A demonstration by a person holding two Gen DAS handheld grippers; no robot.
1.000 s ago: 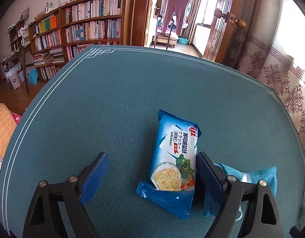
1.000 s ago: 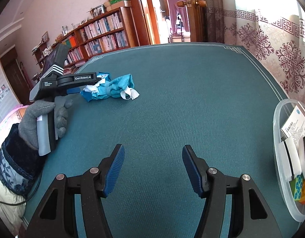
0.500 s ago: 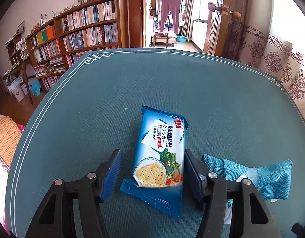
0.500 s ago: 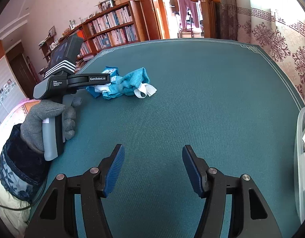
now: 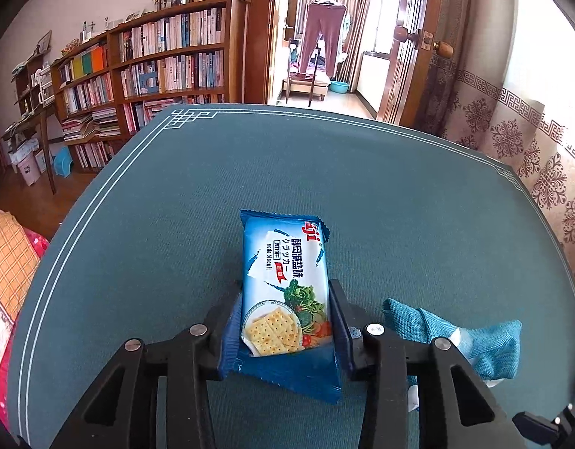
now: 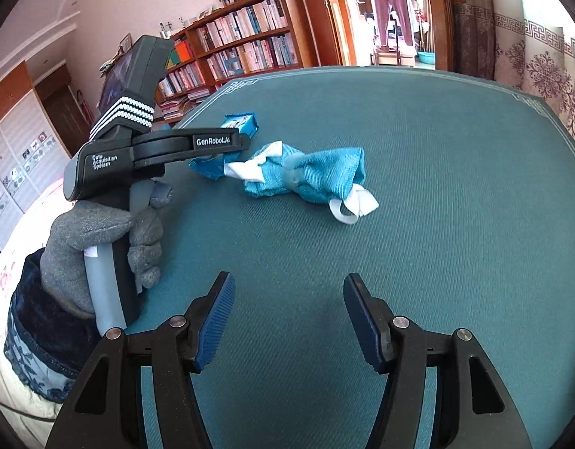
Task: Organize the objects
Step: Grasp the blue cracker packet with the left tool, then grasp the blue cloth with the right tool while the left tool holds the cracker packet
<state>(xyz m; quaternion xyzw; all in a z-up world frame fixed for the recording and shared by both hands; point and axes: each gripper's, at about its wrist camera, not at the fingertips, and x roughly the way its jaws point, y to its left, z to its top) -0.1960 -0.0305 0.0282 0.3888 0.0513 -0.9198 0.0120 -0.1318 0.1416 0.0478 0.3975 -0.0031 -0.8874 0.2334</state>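
A blue soda cracker packet (image 5: 285,292) lies lengthwise on the teal table (image 5: 175,224). My left gripper (image 5: 285,318) is shut on the packet's near half, one pad on each long side. In the right wrist view the packet's far end (image 6: 240,124) pokes out past the left gripper's fingers (image 6: 212,142), held by a grey-gloved hand. A crumpled teal cloth with white straps (image 6: 309,177) lies just right of the packet; it also shows in the left wrist view (image 5: 474,340). My right gripper (image 6: 289,318) is open and empty over bare table, nearer than the cloth.
Bookshelves (image 5: 156,71) and an open doorway (image 5: 324,48) stand beyond the table's far edge. A patterned curtain (image 5: 530,157) hangs on the right. The table's white border line (image 5: 100,194) marks the left edge.
The left gripper moved forward around the cracker packet and closed on it. The right gripper stayed open and swung left, so the plastic container at the right left its view.
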